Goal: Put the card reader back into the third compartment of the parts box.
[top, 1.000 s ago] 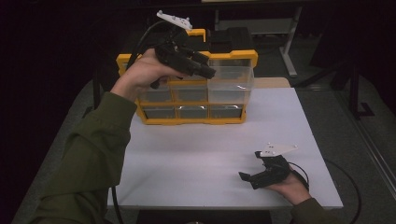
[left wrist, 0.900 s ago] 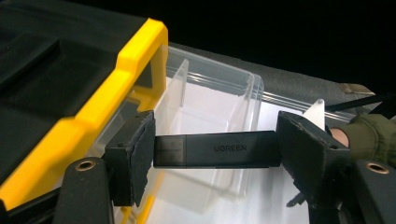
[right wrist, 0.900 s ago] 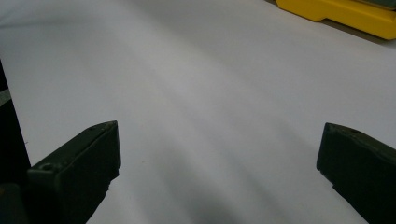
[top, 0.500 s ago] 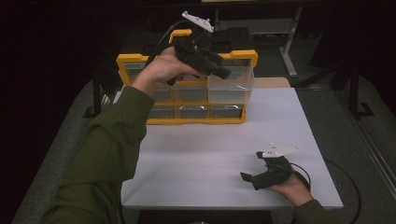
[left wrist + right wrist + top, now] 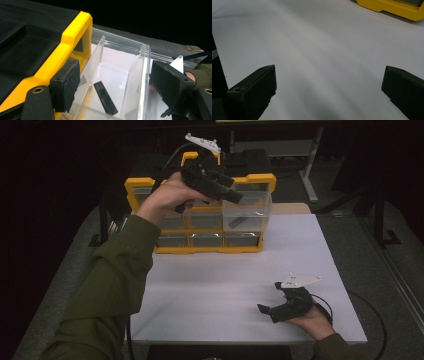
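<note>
At the far side of the white worktop (image 5: 225,280) stands a yellow-framed organizer (image 5: 255,182) with rows of clear drawers. Its upper right drawer (image 5: 248,212) is pulled forward out of the frame, and a small flat black piece (image 5: 105,97) lies slantwise on the drawer's floor, in the near compartment behind a clear divider. From the high view the same dark piece (image 5: 240,220) shows through the drawer's front wall.

Above the organizer, the left tool (image 5: 231,194) is raised in the person's left hand (image 5: 167,197), pointing down and to the right toward the open drawer, with its cable looping up behind it and the grey three-cornered plate on top. Along its own view, the left tool's jaws are spread wide and hold nothing; one pad (image 5: 65,88) sits over the yellow frame edge, the other over the drawer's far wall, and the drawer lies between and below them, untouched.

Near the front right corner of the worktop, the right tool (image 5: 266,311) rests low in the person's right hand (image 5: 312,322), pointing left, well apart from the organizer. Its jaws are also released, standing far apart over bare white surface, with a yellow corner of the organizer (image 5: 392,8) showing at the top of its view.
</note>
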